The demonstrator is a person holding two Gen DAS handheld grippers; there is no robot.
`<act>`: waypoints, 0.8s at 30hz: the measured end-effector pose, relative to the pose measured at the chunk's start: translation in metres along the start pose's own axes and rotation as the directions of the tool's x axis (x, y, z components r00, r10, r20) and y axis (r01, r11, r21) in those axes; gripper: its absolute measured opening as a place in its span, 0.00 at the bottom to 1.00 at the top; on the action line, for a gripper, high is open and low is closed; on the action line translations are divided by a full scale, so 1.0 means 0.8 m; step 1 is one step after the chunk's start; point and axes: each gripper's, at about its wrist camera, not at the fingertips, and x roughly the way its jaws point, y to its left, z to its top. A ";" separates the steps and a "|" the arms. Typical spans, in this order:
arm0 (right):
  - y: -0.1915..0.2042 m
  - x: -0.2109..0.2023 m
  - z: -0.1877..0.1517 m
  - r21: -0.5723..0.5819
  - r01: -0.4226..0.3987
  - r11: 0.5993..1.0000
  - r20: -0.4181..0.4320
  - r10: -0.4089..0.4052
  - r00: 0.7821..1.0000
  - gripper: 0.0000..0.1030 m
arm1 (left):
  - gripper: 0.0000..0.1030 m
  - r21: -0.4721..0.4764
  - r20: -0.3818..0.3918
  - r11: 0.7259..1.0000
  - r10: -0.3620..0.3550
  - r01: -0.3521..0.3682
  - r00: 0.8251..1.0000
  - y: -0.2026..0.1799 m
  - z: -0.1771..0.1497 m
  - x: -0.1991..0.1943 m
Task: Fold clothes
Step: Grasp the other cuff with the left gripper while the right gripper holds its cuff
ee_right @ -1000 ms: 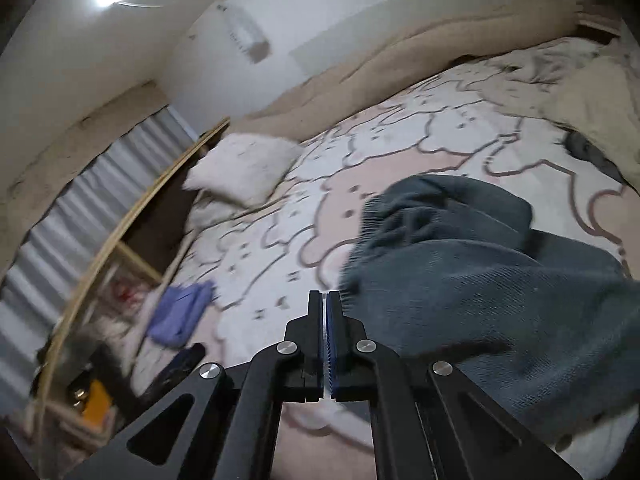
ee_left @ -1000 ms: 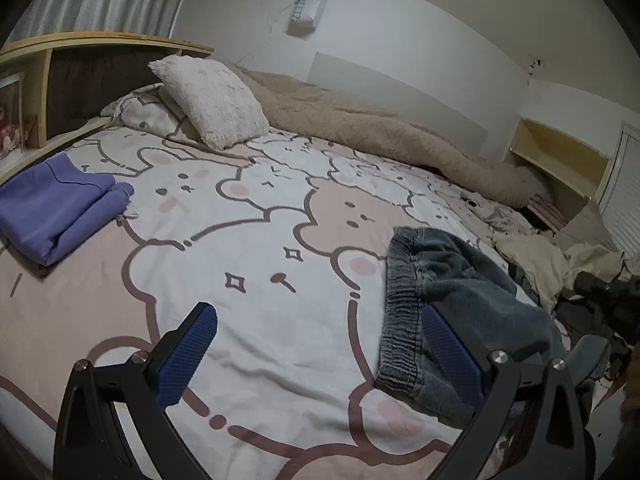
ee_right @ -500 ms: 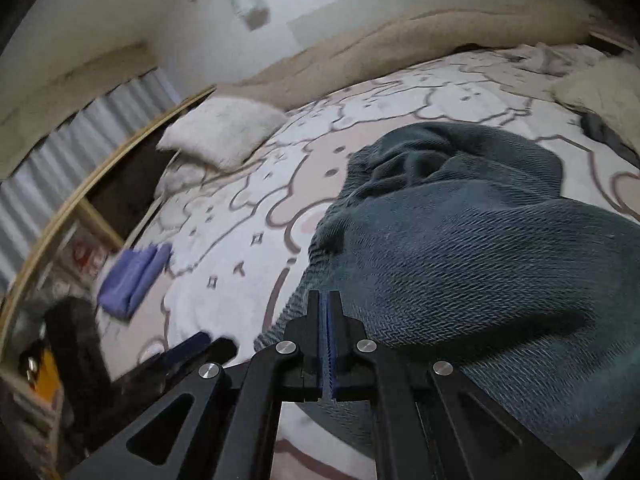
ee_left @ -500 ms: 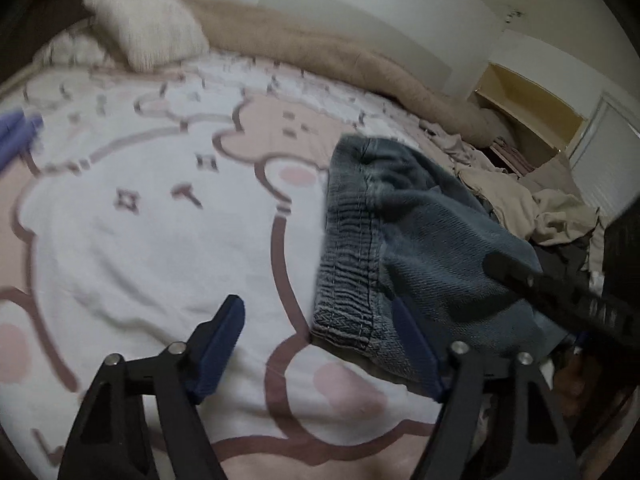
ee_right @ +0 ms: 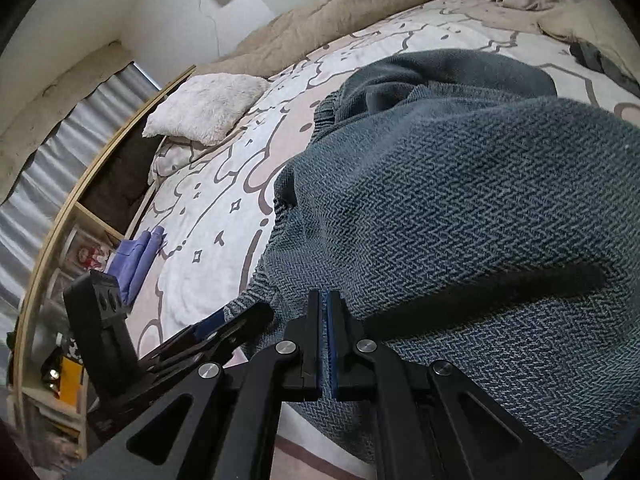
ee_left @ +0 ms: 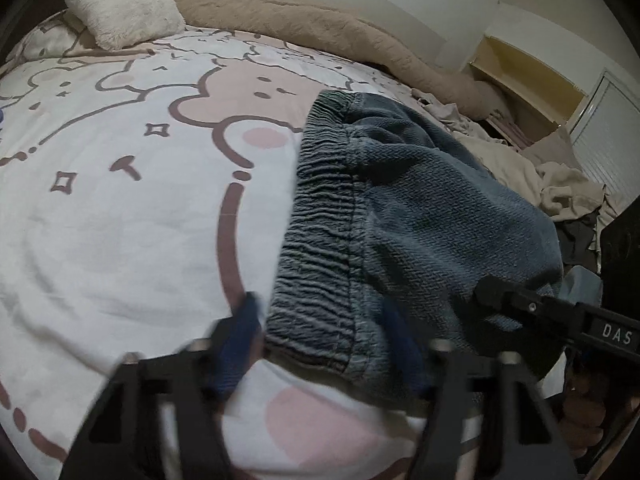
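Observation:
Blue-grey knit trousers (ee_left: 400,216) with an elastic waistband lie bunched on the cartoon-print bedsheet (ee_left: 120,208). My left gripper (ee_left: 320,344) is open, its blurred blue pads on either side of the waistband's near corner. My right gripper (ee_right: 324,320) is shut, pads together, low over the trousers (ee_right: 460,208); no cloth shows between the pads. The left gripper (ee_right: 224,328) shows in the right wrist view at the waistband edge. The right gripper's arm (ee_left: 560,316) shows at the right of the left wrist view.
A folded purple garment (ee_right: 136,260) lies near the bed's left edge. A fluffy white pillow (ee_left: 120,4) and a beige blanket (ee_left: 320,28) lie along the headboard. Loose cream and dark clothes (ee_left: 560,184) are heaped at the right. A wooden shelf unit (ee_right: 52,280) flanks the bed.
My left gripper has moved right and forward to the trousers' waistband, its jaws narrowing. My right gripper has come down closer over the trousers, still shut.

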 end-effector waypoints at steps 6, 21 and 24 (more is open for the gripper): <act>0.000 -0.016 0.003 0.014 -0.032 0.999 0.028 0.032 0.999 0.03 | 0.45 0.017 0.052 0.997 -0.075 0.074 0.996 -0.011 -0.002 -0.021; 0.062 -0.190 -0.052 -0.253 0.132 0.958 0.322 -0.046 0.946 0.03 | 0.11 0.177 0.061 0.864 -0.489 0.472 0.870 -0.127 0.048 -0.099; 0.072 -0.200 -0.062 -0.301 0.184 0.936 0.346 -0.072 0.935 0.04 | 0.09 0.203 0.016 0.836 -0.524 0.510 0.852 -0.149 0.070 -0.097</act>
